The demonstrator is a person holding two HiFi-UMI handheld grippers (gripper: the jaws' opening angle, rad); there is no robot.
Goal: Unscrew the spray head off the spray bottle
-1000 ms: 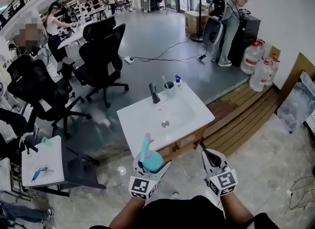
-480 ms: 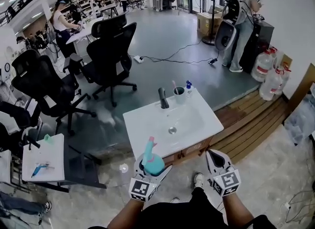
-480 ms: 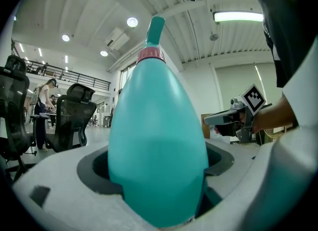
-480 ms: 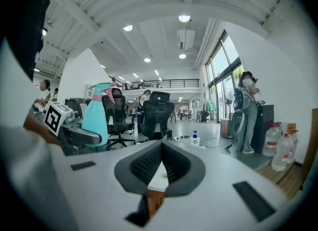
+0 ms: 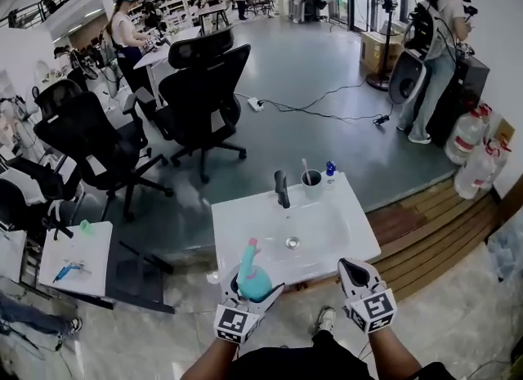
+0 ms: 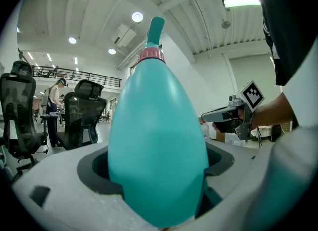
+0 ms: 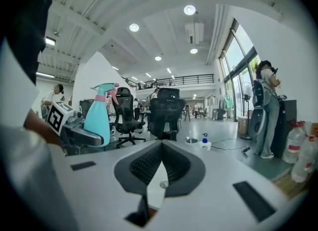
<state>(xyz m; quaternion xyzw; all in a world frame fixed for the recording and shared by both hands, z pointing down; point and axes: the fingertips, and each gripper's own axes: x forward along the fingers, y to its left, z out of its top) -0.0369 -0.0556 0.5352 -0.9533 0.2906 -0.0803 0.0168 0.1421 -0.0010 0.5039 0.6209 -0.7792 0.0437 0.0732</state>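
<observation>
A teal spray bottle (image 5: 252, 276) with a pink collar and teal spray head (image 5: 249, 248) stands upright in my left gripper (image 5: 249, 292), whose jaws are shut on its body. In the left gripper view the bottle (image 6: 158, 125) fills the middle, its head (image 6: 154, 29) at the top. My right gripper (image 5: 356, 274) is to the right of it, apart from the bottle, jaws shut with nothing between them. The right gripper view shows the bottle (image 7: 98, 113) at the left and the closed right gripper (image 7: 160, 168).
A white washbasin (image 5: 327, 235) with a dark tap (image 5: 282, 188) and a cup (image 5: 310, 179) stands just ahead of both grippers. Black office chairs (image 5: 200, 84) are beyond it, a small white table (image 5: 69, 264) at the left, water jugs (image 5: 467, 137) and a person at the right.
The head view has shifted so the basin sits lower and more central. Both grippers keep their places, the bottle still held upright in the left one.
</observation>
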